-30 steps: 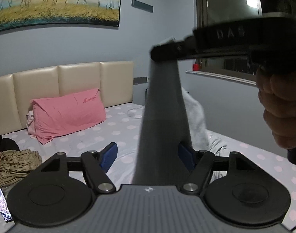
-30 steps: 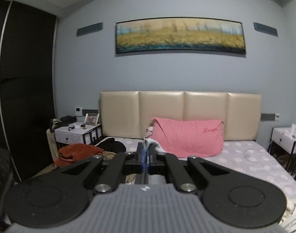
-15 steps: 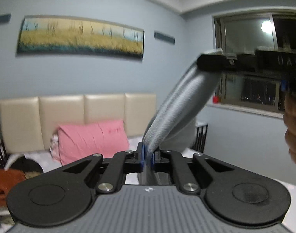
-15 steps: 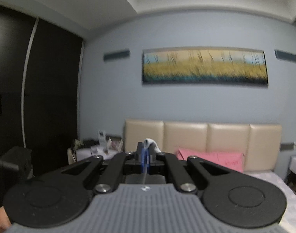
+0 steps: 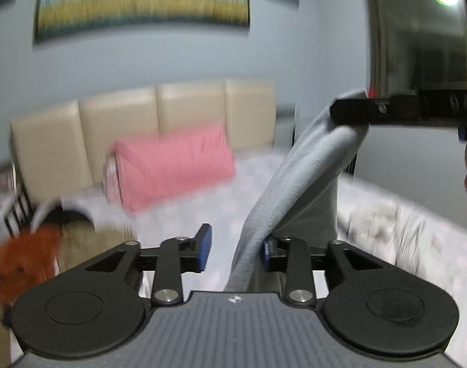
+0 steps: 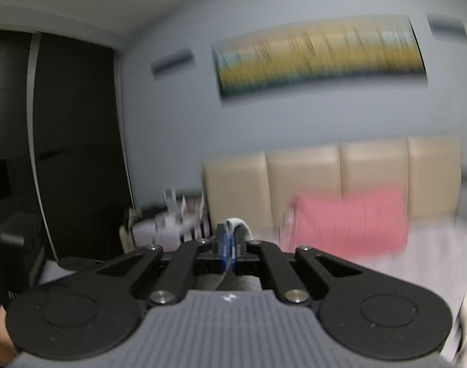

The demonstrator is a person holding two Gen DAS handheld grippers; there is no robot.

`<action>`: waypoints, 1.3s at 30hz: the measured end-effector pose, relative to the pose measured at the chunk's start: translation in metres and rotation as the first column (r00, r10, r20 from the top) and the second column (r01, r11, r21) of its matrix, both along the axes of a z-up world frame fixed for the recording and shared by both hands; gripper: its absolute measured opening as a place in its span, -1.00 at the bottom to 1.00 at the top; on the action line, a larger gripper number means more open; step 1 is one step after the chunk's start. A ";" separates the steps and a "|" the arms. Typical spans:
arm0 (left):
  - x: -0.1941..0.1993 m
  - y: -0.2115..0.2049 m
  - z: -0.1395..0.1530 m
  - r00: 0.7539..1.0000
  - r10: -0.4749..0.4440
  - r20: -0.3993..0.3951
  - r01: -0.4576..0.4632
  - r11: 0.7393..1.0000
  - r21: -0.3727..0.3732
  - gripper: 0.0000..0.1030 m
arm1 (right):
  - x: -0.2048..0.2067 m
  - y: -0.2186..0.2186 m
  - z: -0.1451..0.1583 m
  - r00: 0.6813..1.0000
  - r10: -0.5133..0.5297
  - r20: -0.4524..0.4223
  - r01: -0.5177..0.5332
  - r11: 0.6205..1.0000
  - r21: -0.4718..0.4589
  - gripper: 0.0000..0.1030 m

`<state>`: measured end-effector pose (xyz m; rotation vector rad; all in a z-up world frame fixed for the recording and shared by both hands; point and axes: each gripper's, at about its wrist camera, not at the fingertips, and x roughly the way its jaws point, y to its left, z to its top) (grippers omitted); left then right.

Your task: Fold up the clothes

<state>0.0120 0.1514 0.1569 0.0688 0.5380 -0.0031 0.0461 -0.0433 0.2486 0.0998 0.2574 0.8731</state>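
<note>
Now the grey garment (image 5: 297, 184) hangs in the air above the bed (image 5: 402, 214), stretched as a twisted band between the two grippers. The right gripper (image 5: 350, 113) pinches its upper end, fingers fully closed on the cloth; in its own camera a small tuft of fabric stands out past the tips. The left gripper (image 5: 235, 247) is lower on the same band. Its jaws are opening, and the cloth lies against the right-side finger (image 5: 266, 250) only, so it is not pinched there.

To do this step well, I think the left gripper should slide along the edge of the garment until a corner, then close firmly, while the right one keeps the cloth tight and untwisted.

Beyond the garment, the bed surface looks free and wide enough for laying it flat. The pink pillow (image 5: 172, 165) lies far behind the garment at the headboard (image 5: 141, 122). An orange and a beige cloth pile (image 5: 28, 254) lie well apart to the left of the garment.
</note>
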 end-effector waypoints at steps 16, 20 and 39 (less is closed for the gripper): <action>0.003 0.035 -0.197 0.929 0.022 -0.370 -0.036 0.999 -0.030 -0.11 | 0.106 0.014 -0.285 0.864 -0.200 -0.463 0.027 0.936 -0.352 -0.16; 0.010 0.020 -0.223 0.906 -0.006 -0.423 -0.021 0.998 -0.059 -0.11 | 0.101 0.012 -0.324 0.841 -0.142 -0.523 -0.101 0.907 -0.409 -0.14; 0.022 0.022 -0.264 0.837 -0.041 -0.546 0.038 0.999 -0.017 -1.00 | 0.113 -0.009 -0.421 0.823 -0.170 -0.542 -0.262 0.733 -0.628 -0.96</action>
